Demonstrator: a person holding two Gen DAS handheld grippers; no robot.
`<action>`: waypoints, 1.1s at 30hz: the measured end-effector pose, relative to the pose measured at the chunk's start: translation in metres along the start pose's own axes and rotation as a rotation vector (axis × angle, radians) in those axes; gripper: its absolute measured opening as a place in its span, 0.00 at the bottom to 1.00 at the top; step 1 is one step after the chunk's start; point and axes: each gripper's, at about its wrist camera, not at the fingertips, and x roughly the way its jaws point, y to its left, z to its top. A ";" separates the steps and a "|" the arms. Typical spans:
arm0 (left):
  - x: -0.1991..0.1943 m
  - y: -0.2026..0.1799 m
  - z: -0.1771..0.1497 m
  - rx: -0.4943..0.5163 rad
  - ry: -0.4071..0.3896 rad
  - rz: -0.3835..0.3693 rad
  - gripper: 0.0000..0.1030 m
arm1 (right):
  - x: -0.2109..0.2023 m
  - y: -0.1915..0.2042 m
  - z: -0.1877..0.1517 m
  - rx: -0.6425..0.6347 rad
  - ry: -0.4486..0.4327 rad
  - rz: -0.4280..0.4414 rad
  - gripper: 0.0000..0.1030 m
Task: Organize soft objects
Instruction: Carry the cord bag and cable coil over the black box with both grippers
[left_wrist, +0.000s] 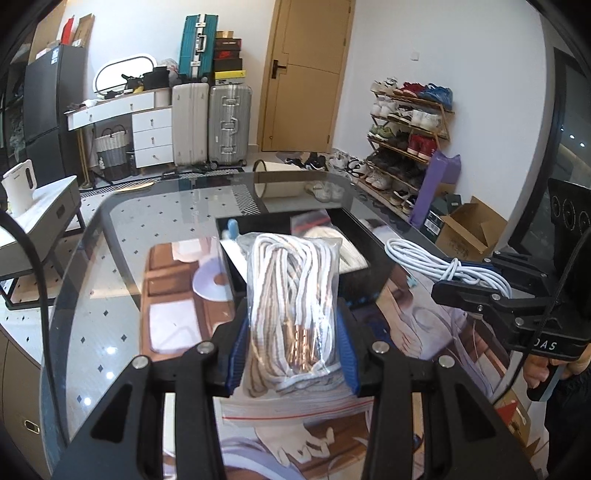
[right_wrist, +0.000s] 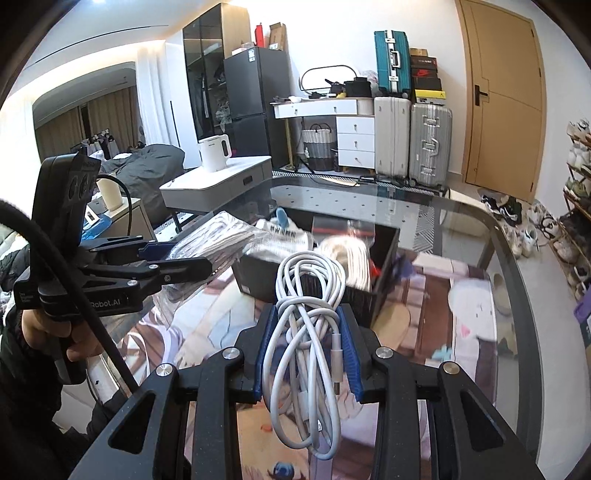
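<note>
- I use the black box (left_wrist: 354, 236) on the glass table (left_wrist: 122, 229) as my landmark: both grippers sit on the near side of it, raised off the tabletop.
- My left gripper (left_wrist: 293, 350) has its blue pads (left_wrist: 238, 350) pressed against a clear zip bag of striped cords (left_wrist: 295, 288); the bag stands up between the fingers, its top leaning over the near wall of the box.
- My right gripper (right_wrist: 306, 350) is clamped on a coiled white cable (right_wrist: 310, 306), whose upper loop rises in front of the box's near wall.
- Only the left wrist view shows the bag's contents clearly (white and tan cords with copper-coloured ends) and its red zip strip low at the near edge.
- Only the right wrist view shows the cable's silver plug (right_wrist: 337, 354) hanging beside the right pad, and the left gripper from the side, with the bag (right_wrist: 221, 240) sticking out toward the box.
- The left wrist view shows the right gripper (left_wrist: 476, 284) from the side, right of the box, with the cable (left_wrist: 436, 262) trailing toward it.
- Both views show the box already holding other bagged items and white cloth-like things; I cannot tell what exactly they are.
</note>
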 end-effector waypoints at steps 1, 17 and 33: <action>0.002 0.002 0.004 -0.003 0.000 0.000 0.40 | 0.003 -0.002 0.004 -0.005 0.001 -0.005 0.32; 0.039 0.012 0.043 0.032 0.005 0.028 0.40 | 0.048 -0.028 0.044 -0.053 0.059 0.022 0.32; 0.088 0.011 0.063 0.050 0.050 0.048 0.40 | 0.103 -0.037 0.061 -0.122 0.140 0.042 0.32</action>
